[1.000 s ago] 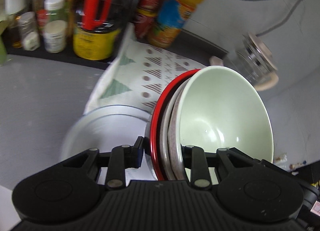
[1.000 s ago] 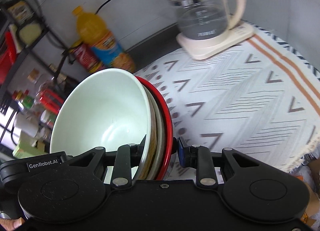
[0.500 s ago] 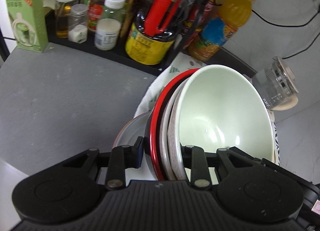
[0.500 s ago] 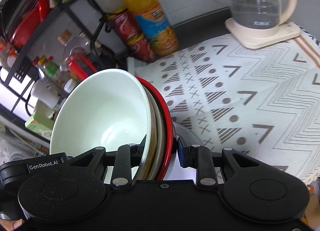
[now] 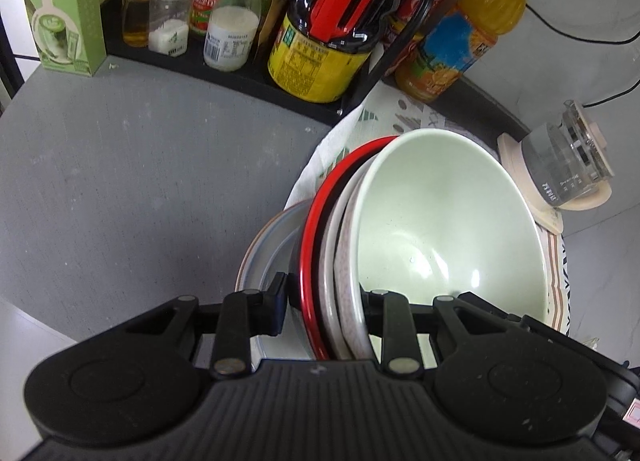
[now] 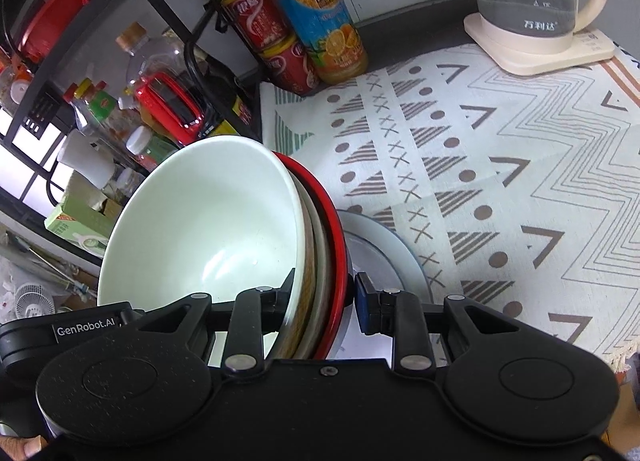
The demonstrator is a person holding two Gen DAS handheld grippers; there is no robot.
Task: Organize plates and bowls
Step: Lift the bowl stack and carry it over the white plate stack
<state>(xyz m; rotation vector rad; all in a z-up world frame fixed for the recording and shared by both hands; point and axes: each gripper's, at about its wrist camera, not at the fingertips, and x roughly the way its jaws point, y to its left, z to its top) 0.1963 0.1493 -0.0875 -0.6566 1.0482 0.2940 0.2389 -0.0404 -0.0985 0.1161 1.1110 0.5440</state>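
Clamping opposite rims of one nested stack of bowls [image 5: 400, 245], the left gripper [image 5: 324, 297] and right gripper [image 6: 324, 293] share its weight and keep it from sliding apart. It hangs tilted just above a pale plate [image 6: 384, 257] on the bench [image 5: 140, 181], likely its resting place.

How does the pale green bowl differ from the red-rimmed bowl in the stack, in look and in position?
The pale green bowl is light, plain and innermost, its whole inside showing. The red-rimmed bowl is outermost, dark inside its bright red rim, and shows only as an edge. Other bowls nest between them. Both are tilted on edge together, clamped at the rims by the left hand-held gripper and the right hand-held gripper.
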